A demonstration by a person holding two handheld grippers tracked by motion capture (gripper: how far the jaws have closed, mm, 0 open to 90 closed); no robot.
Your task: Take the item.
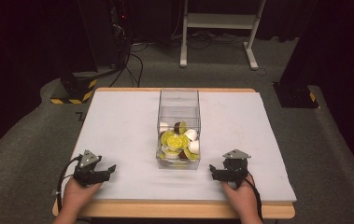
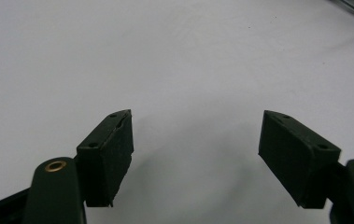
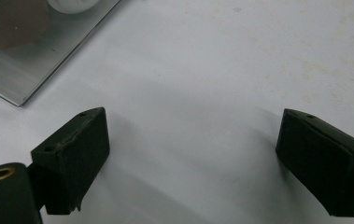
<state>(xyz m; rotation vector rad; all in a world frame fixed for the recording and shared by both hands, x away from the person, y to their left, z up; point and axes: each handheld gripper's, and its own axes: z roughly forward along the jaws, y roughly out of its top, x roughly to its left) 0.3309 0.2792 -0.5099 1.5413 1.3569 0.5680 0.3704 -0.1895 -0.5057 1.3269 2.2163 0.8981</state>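
Observation:
A clear plastic box [image 1: 178, 100] stands in the middle of the white table [image 1: 118, 121]. Inside it lie several small capsules [image 1: 178, 140], yellow, white and brown. My left gripper [image 1: 108, 171] rests near the table's front left, held by a hand, jaws wide apart over bare white surface [image 2: 195, 140]. Near the front right my right gripper [image 1: 213, 171] rests likewise, open, its jaws pointing toward the box. In the right gripper view its gap [image 3: 191, 140] holds nothing, and the box's corner [image 3: 34, 65] sits at the upper left.
Beyond the table's far edge lies grey carpet with a white stand's legs [image 1: 221, 28], black cables [image 1: 132, 65] and black bases with yellow-striped tape [image 1: 74, 88]. White table surface stretches on both sides of the box.

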